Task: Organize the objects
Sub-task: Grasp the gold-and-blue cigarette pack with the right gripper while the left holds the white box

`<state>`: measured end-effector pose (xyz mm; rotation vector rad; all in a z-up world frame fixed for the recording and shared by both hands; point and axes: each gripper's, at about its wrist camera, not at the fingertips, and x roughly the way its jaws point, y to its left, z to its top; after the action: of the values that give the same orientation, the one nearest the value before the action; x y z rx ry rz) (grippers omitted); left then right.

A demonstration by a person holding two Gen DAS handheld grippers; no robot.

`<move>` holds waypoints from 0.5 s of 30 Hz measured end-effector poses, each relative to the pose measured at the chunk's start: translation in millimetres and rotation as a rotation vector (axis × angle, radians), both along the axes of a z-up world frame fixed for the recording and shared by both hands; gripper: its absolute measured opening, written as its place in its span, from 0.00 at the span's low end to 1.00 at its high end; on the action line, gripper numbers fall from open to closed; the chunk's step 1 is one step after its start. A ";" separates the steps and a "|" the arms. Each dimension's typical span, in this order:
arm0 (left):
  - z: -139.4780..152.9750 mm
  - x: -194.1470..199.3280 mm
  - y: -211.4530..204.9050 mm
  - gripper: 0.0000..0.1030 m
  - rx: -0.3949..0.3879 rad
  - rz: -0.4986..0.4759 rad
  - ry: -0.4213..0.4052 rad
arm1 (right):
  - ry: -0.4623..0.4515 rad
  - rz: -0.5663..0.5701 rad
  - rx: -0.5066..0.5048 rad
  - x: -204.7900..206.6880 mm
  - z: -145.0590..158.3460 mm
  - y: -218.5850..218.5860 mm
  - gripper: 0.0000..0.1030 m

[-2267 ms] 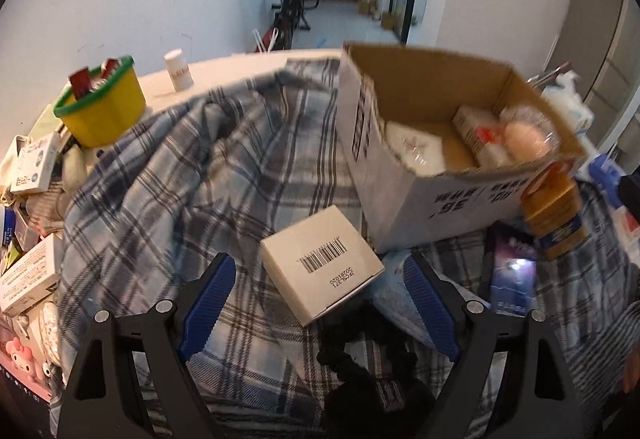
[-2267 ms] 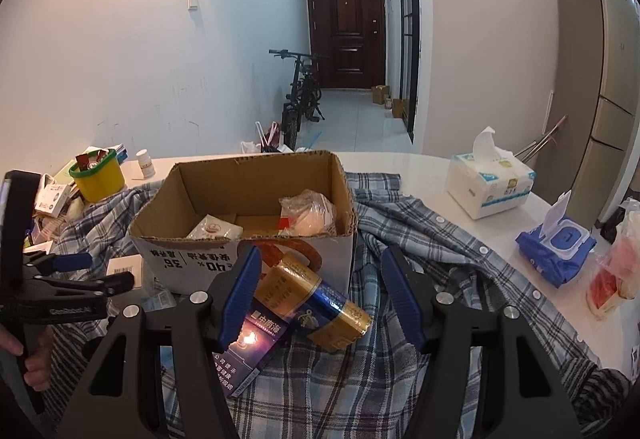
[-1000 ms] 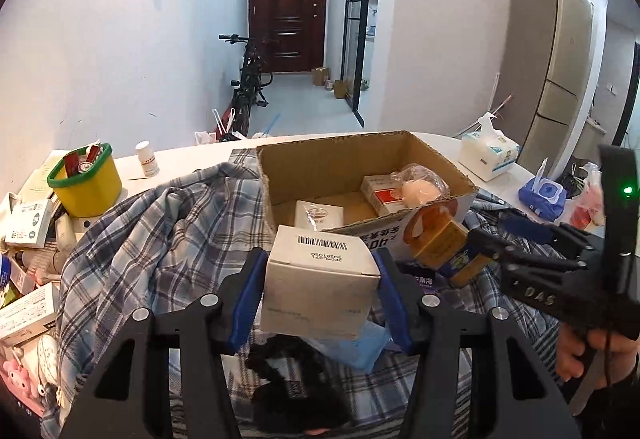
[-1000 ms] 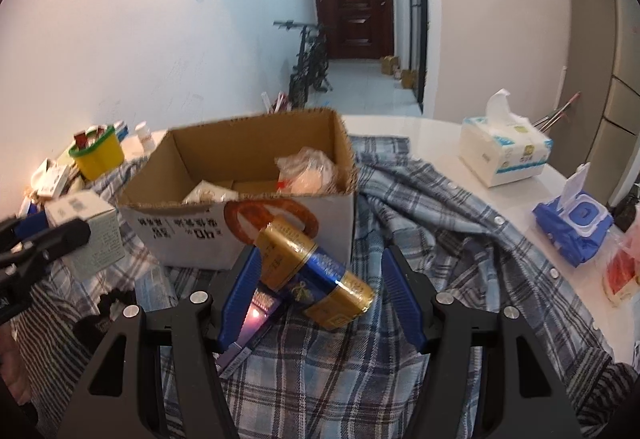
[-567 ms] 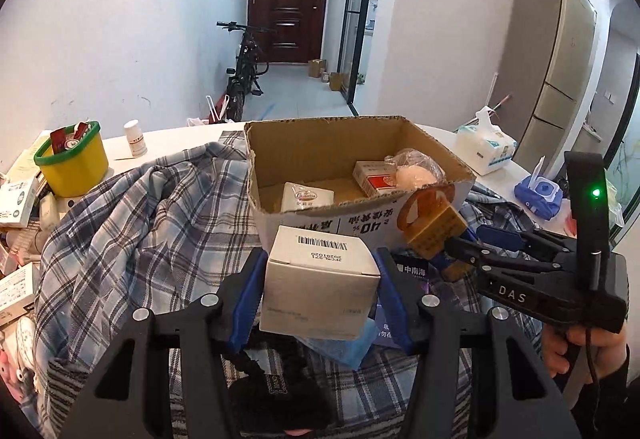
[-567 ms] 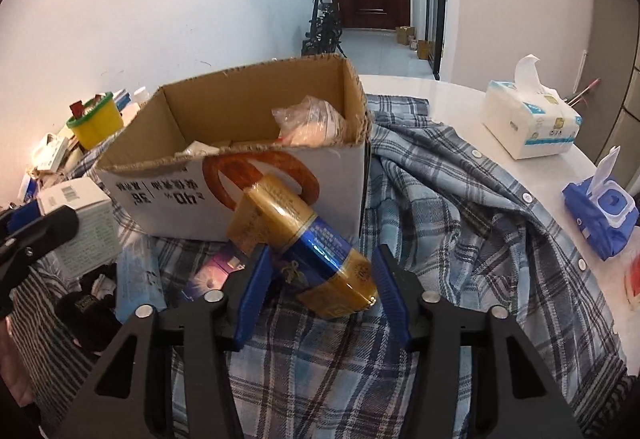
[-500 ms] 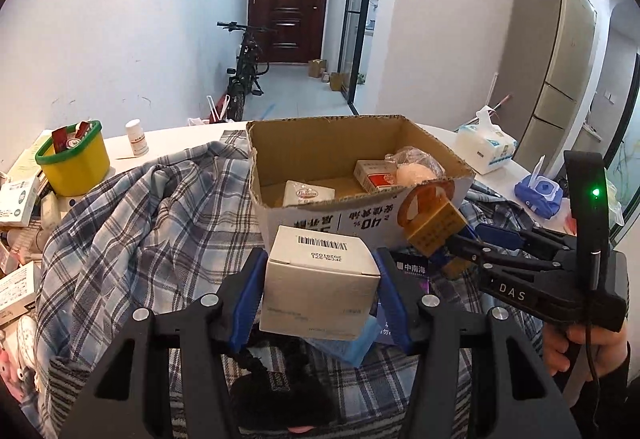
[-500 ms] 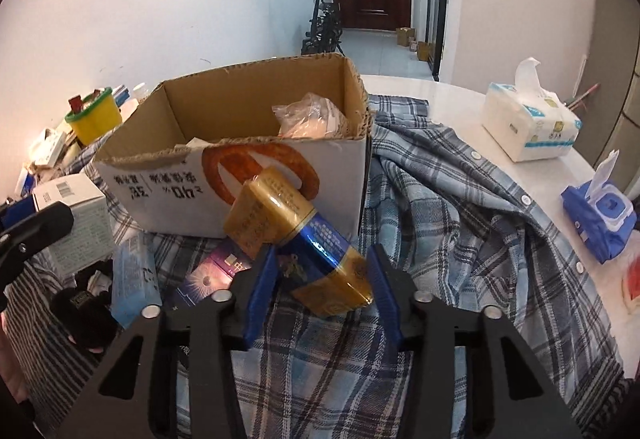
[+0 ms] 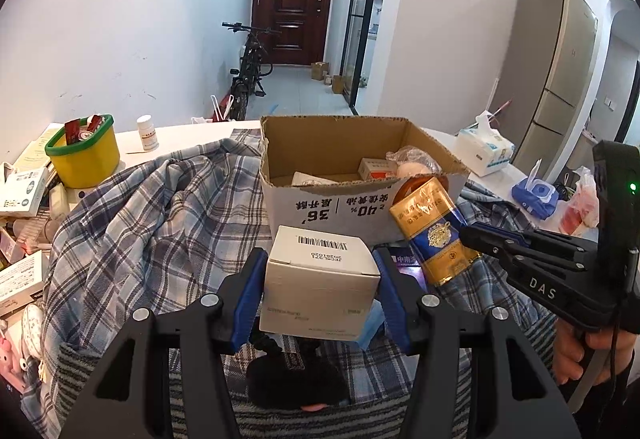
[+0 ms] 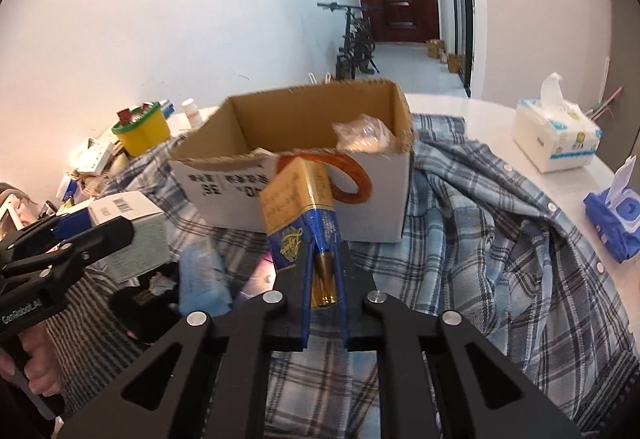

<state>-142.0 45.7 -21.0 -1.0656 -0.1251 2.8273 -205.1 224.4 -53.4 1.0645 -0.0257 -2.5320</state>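
Left wrist view: the left gripper (image 9: 320,289) clamps a white box (image 9: 320,281) at lower centre, just below the open cardboard box (image 9: 360,207), whose near rim is clear.

Right wrist view: the right gripper (image 10: 323,291) pinches a gold-and-blue pack (image 10: 302,213) at centre, tilted against the carton's front wall; open plaid cloth (image 10: 500,239) lies right.

One cardboard box (image 9: 360,175), one yellow tub (image 9: 86,155), one bicycle (image 9: 248,67).

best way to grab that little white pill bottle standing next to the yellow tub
Grip the white pill bottle across its round body, just below the cap, coming in level from the front. It stands upright on the bare table with open space around it, and the yellow tub beside it is apart from it. Both grippers are occupied now, so one would need freeing first.
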 end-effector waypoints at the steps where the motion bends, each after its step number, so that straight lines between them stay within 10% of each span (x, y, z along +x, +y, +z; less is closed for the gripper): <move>1: 1.9 1.8 -0.3 0.55 0.002 0.001 0.006 | 0.012 -0.002 0.002 3.2 2.4 -1.6 0.08; 11: 3.5 20.0 -6.1 0.55 0.016 -0.008 0.011 | 0.003 0.062 0.016 17.0 1.1 -16.9 0.07; 15: -0.1 20.4 -7.9 0.55 0.021 -0.004 0.001 | -0.077 0.066 0.036 6.2 -17.6 -19.3 0.21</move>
<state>-121.7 37.8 -21.1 -1.0596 -0.1520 2.8165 -198.9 205.1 -71.0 1.1571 0.0335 -2.4400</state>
